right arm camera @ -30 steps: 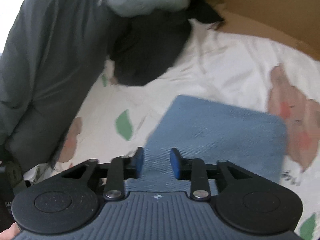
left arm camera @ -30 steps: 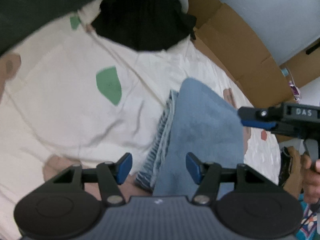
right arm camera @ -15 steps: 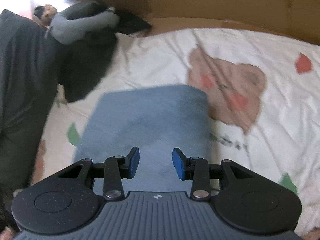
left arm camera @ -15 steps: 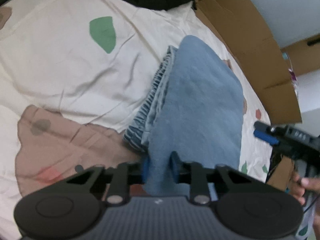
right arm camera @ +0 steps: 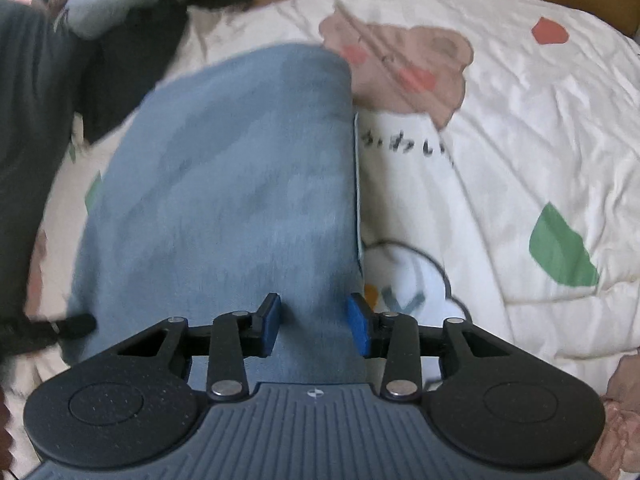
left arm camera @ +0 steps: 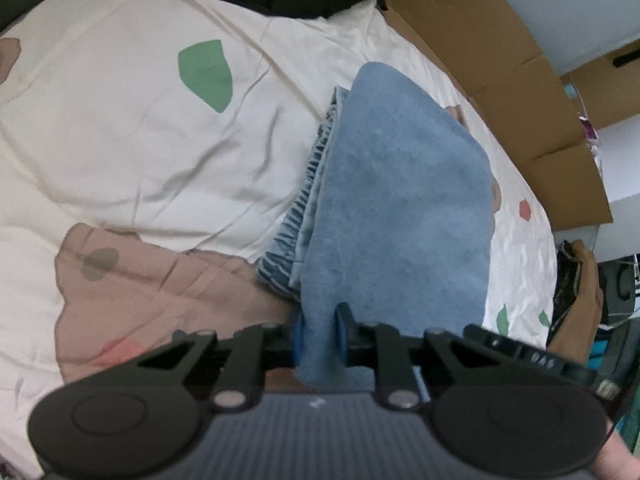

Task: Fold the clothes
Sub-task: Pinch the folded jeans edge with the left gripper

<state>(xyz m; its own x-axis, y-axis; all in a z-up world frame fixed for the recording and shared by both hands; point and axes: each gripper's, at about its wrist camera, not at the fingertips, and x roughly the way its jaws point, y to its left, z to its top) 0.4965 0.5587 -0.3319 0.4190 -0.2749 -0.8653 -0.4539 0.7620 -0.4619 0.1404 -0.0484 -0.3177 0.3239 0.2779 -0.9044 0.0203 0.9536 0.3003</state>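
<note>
The left hand-held gripper (left arm camera: 319, 334), spread a second ago, has just closed on the 6 o'clock corner of the folded blue terry-cloth garment (left arm camera: 396, 200) lying on the cream patterned bedspread (left arm camera: 120, 120), while the right hand-held gripper (right arm camera: 314, 326), jaws apart, straddles its near edge unpinched, readying another fold.

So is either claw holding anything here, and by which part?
The left claw pinches the blue garment at its near edge. The right claw is open over the same garment, gripping nothing.
</note>
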